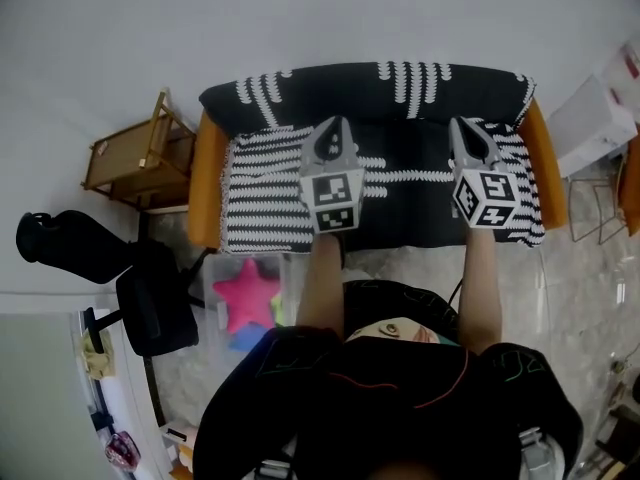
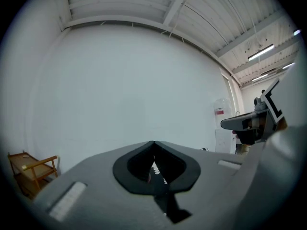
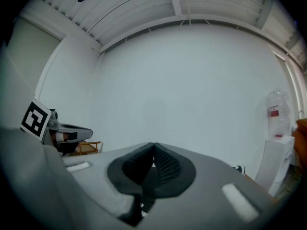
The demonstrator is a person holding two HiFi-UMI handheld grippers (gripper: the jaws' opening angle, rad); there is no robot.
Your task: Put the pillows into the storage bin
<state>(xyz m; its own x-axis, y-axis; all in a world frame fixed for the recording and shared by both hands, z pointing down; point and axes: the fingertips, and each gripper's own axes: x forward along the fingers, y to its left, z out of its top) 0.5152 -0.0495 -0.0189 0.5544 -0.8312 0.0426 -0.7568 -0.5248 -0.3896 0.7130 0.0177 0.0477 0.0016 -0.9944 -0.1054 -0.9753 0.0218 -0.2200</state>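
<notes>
Both left claw (image 1: 335,123) and right claw (image 1: 463,125) shut; storage bin (image 1: 213,293) partly hidden.

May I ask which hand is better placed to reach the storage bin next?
Left, I would judge. The storage bin, holding a pink star pillow, stands on the floor at the person's left, nearer the left tool than the right tool. Both tools are shut above the sofa.

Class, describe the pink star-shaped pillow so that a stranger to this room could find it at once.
Find the orange-armed sofa draped in black-and-white patterned cloth. On the floor before its picture-left end, beside a black office chair, stands a clear plastic storage bin. Inside lies the pink star-shaped pillow, the only bright pink, star-pointed thing in sight.
</notes>
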